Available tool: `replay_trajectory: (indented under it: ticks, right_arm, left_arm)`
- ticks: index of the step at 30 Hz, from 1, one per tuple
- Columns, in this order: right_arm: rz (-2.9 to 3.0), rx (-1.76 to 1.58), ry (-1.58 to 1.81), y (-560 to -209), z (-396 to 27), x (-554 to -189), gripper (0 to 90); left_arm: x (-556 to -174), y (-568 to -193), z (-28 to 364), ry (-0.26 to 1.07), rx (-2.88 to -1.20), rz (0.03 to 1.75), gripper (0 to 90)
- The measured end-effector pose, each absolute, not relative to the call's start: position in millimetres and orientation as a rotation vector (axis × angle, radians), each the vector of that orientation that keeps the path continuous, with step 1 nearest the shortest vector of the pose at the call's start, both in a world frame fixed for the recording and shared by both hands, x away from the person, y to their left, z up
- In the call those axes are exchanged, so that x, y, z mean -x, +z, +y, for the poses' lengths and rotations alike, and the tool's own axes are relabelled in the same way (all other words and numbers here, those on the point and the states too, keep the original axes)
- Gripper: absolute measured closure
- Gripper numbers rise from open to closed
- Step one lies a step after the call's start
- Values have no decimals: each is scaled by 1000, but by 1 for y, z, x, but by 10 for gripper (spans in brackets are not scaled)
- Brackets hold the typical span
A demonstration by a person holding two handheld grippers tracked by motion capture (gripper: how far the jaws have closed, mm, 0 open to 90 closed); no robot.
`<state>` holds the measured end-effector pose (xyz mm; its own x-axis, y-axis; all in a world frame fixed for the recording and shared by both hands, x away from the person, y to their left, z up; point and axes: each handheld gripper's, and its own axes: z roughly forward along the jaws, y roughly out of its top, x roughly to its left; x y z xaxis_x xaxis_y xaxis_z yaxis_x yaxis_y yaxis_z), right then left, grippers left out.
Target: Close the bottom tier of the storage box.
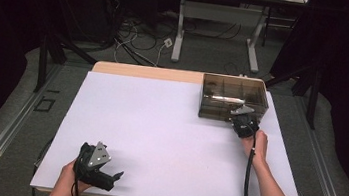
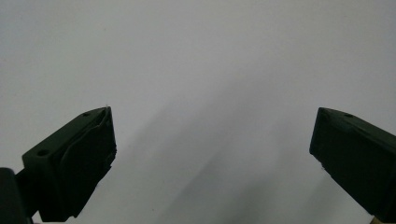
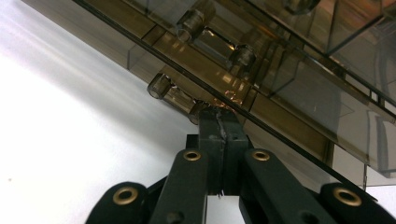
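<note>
While the white table (image 1: 157, 136) carries little else, a smoky transparent box (image 1: 233, 97) with inner compartments sits at its far right corner, a pale stick-like item (image 1: 219, 98) lying inside. Behind the table, a desk frame (image 1: 219, 28) and loose cables (image 1: 136, 40) occupy the floor. Right gripper (image 3: 219, 116) is pressed together, tips touching the box's near edge beside its hinge knuckles (image 3: 161, 86). Left gripper (image 2: 212, 140) rests near the front left edge, jaws spread wide over bare surface.
</note>
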<state>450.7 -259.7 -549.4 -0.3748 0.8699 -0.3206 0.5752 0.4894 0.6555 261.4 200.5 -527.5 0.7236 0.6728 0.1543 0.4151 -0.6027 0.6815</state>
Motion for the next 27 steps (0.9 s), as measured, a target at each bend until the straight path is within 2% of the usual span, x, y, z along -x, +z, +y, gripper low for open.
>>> replay_trajectory:
  ticks: [24,27]
  right_arm:
    - [2066,-1222,596,-546,-256,-459,900]
    - [2091,-1218,598,-544,-255,-456,879]
  left_arm:
    - [-261,-526,202,518,-2303,817,5]
    - [-261,-526,202,524,-2297,820,5]
